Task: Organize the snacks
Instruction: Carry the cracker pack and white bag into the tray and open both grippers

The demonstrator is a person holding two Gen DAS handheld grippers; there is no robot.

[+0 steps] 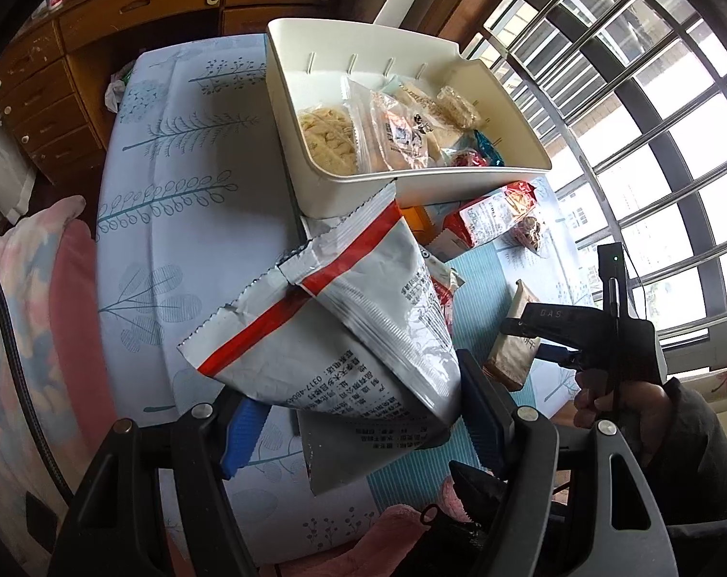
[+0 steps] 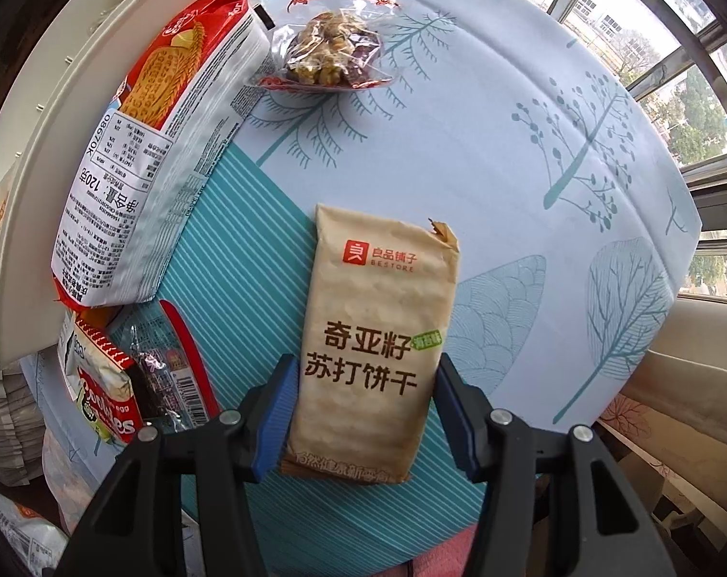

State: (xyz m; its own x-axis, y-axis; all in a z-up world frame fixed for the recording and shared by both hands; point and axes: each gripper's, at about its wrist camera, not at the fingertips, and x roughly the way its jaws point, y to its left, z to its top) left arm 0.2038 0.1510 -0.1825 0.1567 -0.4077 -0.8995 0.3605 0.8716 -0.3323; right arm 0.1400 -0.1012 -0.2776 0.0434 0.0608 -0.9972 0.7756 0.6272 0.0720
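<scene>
Over the leaf-printed tablecloth, my right gripper straddles the tan paper cracker packet lying flat, jaws not yet pinching, so I should centre before squeezing, while my left gripper holds the silver red-striped bag short of the white plastic bin.

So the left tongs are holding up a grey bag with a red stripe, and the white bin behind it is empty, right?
Not quite. The left tongs do hold up the grey bag with a red stripe, but the white bin behind it is not empty: the left wrist view shows several snack packets already lying inside it.
</scene>
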